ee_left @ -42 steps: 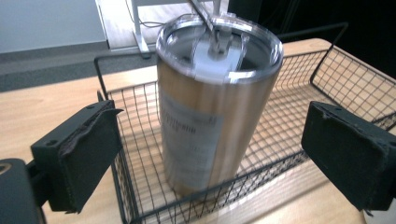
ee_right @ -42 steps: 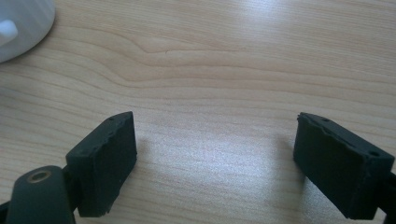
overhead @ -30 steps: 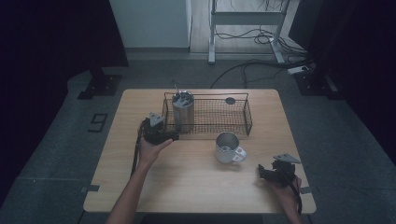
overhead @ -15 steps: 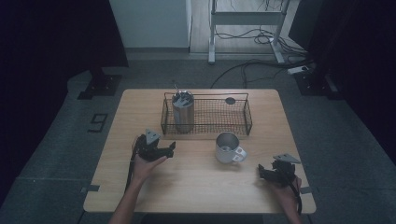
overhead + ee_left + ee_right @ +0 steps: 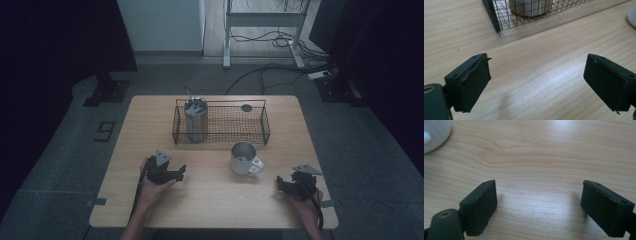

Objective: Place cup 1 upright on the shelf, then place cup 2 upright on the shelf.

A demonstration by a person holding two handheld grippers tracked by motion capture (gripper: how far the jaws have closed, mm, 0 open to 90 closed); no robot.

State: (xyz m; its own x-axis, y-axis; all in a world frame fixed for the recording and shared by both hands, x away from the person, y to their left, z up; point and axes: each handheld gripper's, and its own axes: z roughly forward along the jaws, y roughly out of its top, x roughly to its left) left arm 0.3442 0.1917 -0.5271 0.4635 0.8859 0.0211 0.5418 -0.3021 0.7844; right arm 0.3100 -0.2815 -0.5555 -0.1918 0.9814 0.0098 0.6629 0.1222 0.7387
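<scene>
- Pulled back from the wire basket [image 5: 220, 122], the left gripper [image 5: 172, 175] now sits low over the bare table [image 5: 210, 200] near the person; a second ago it was at the basket's left end.
- Its jaws have just been closing a little, yet stand apart with nothing between them.
- Inside the basket's left end, the steel tumbler [image 5: 196, 119] stands upright, apparently delivered.
- Right gripper [image 5: 287, 185] rests unmoved, jaws apart and empty.
- White mug [image 5: 244, 158] stays on the table in front of the basket, likely next.
</scene>
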